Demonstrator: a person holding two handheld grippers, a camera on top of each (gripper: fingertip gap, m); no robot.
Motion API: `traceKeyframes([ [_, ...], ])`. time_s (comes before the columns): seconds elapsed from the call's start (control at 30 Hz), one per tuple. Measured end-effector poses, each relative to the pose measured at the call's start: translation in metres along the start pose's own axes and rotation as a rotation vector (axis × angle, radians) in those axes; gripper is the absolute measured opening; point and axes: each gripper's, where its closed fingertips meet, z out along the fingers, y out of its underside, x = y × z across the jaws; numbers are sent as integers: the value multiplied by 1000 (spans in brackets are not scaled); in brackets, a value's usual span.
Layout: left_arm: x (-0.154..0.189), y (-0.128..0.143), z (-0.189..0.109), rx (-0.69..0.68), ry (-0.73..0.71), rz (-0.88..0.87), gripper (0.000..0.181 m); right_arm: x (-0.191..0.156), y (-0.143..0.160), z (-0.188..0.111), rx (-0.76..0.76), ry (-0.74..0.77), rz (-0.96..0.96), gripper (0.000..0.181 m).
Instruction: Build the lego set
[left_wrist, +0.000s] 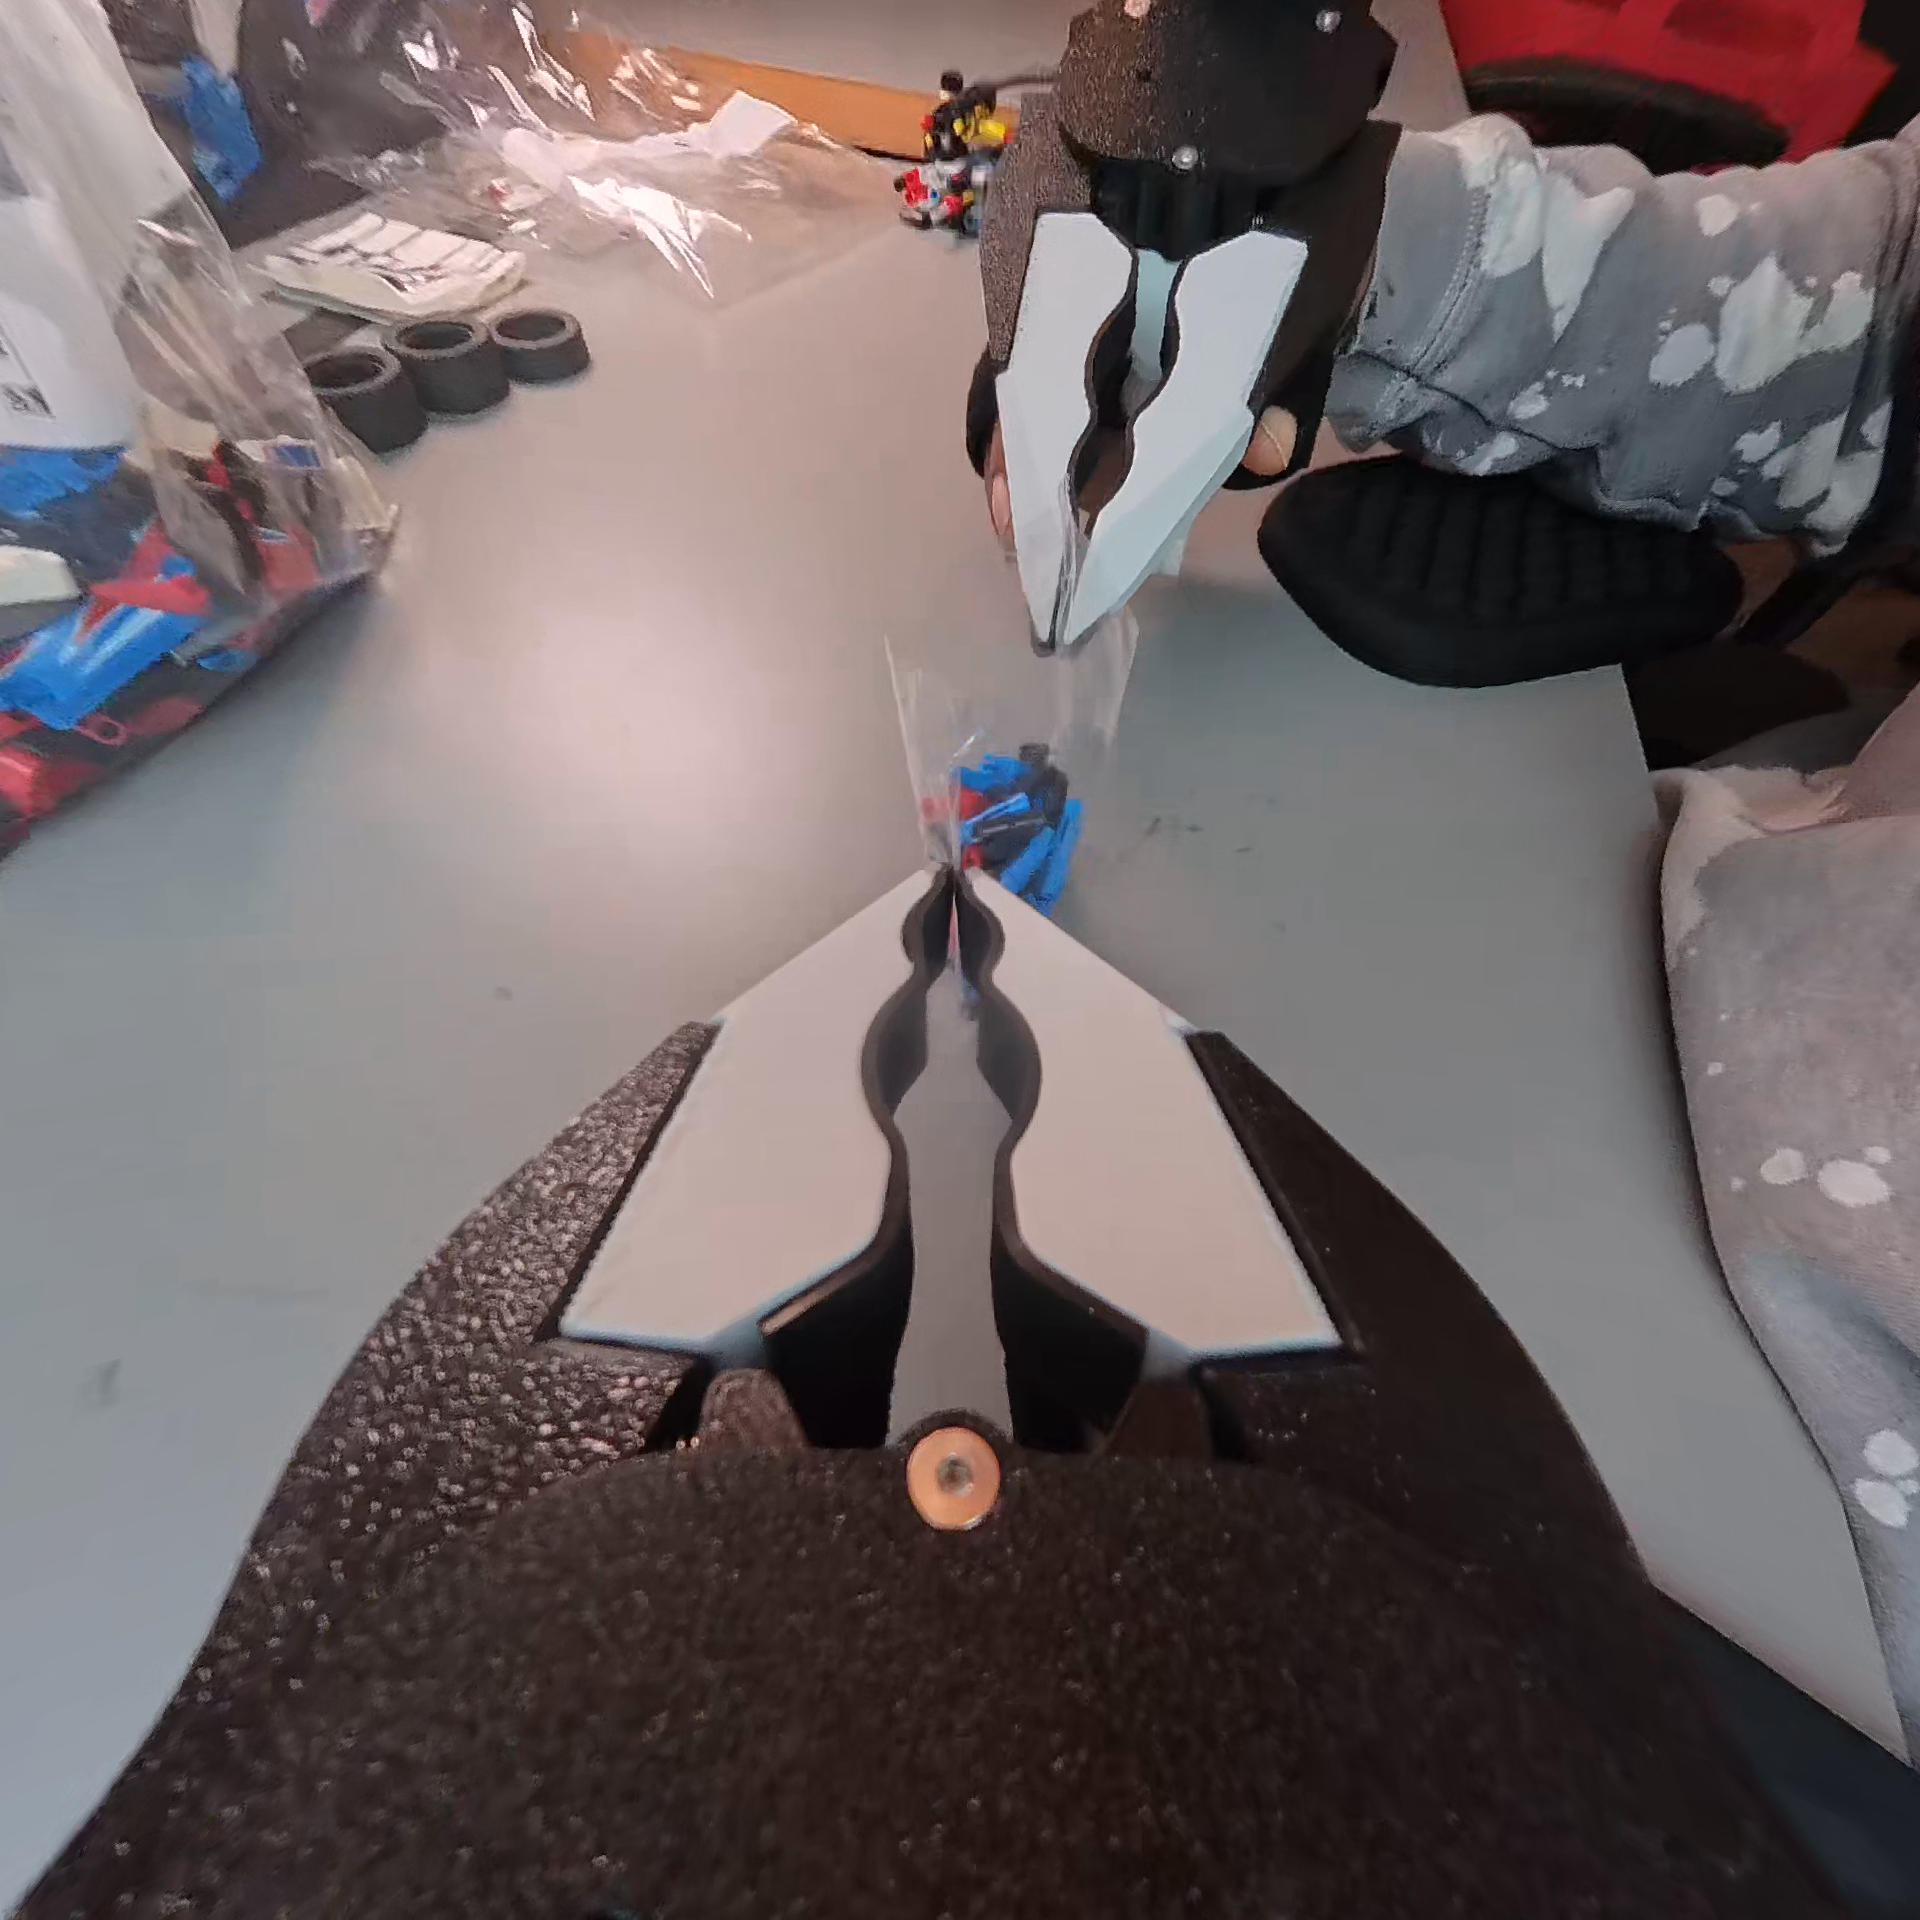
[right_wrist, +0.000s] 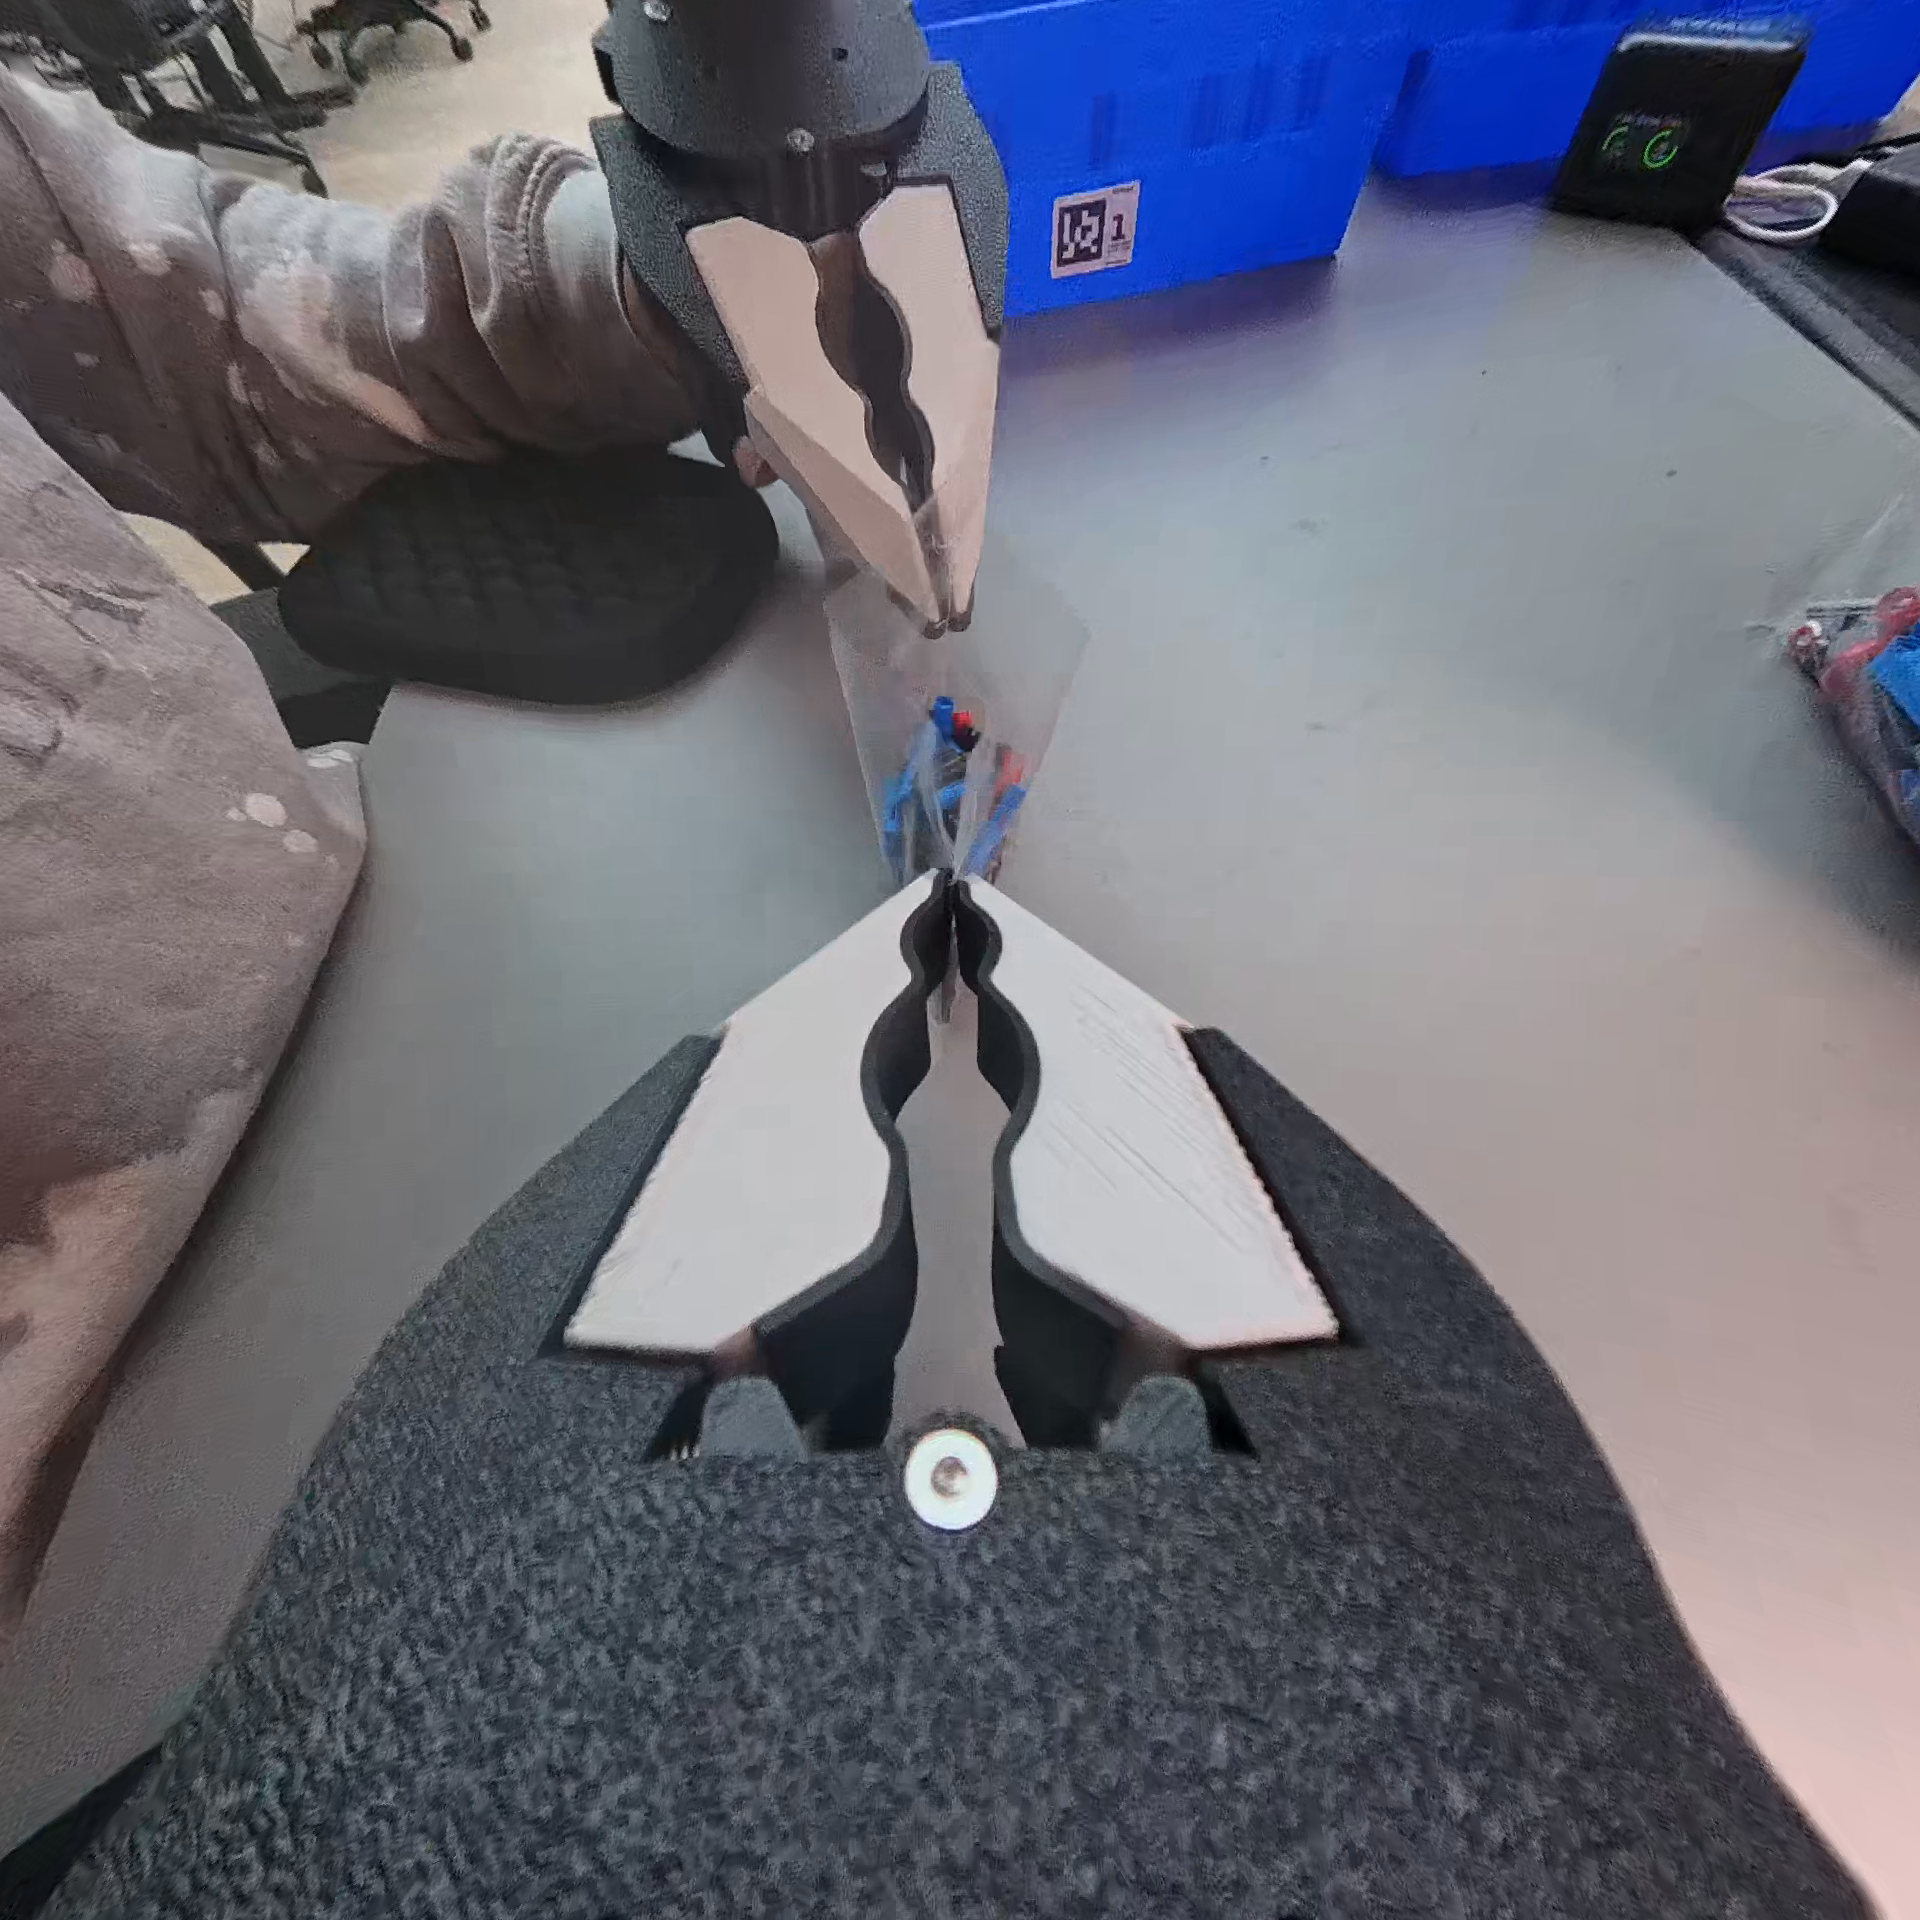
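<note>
A small clear plastic bag (left_wrist: 997, 800) of blue, red and black lego pins hangs stretched between both grippers above the grey table (left_wrist: 623, 727). My left gripper (left_wrist: 951, 878) is shut on one edge of the bag. My right gripper (left_wrist: 1055, 639) is shut on the opposite edge. In the right wrist view the same bag (right_wrist: 945, 769) runs from my right gripper (right_wrist: 948, 881) to the left gripper (right_wrist: 945, 623).
A large bag of blue and red parts (left_wrist: 156, 582), three black tyres (left_wrist: 447, 364), loose clear wrappers (left_wrist: 623, 197) and a small built model (left_wrist: 951, 156) lie at the left and back. A blue bin (right_wrist: 1195, 125) stands behind. A black chair armrest (right_wrist: 530, 571) is at the table's edge. Spacing between my two grippers at the tips: around 8 cm.
</note>
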Motion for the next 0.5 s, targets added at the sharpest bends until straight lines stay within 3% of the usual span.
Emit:
traceKeyframes([
  [0.13, -3, 13, 5, -52, 5, -24, 1, 3, 6, -2, -50, 32, -35, 0],
  [0.27, 1, 3, 2, -21, 9, -18, 0, 2, 1, -4, 13, 19, 8, 1],
  [0.4, 2, 4, 4, -5, 19, -32, 0, -1, -1, 3, 11, 30, 16, 51],
  [0.47, 7, 2, 5, 4, 40, -28, 0, -2, 0, 16, 24, 54, 20, 47],
  [0.5, 9, 3, 6, 1, 48, -17, 0, -2, 1, 21, 18, 67, 7, 31],
])
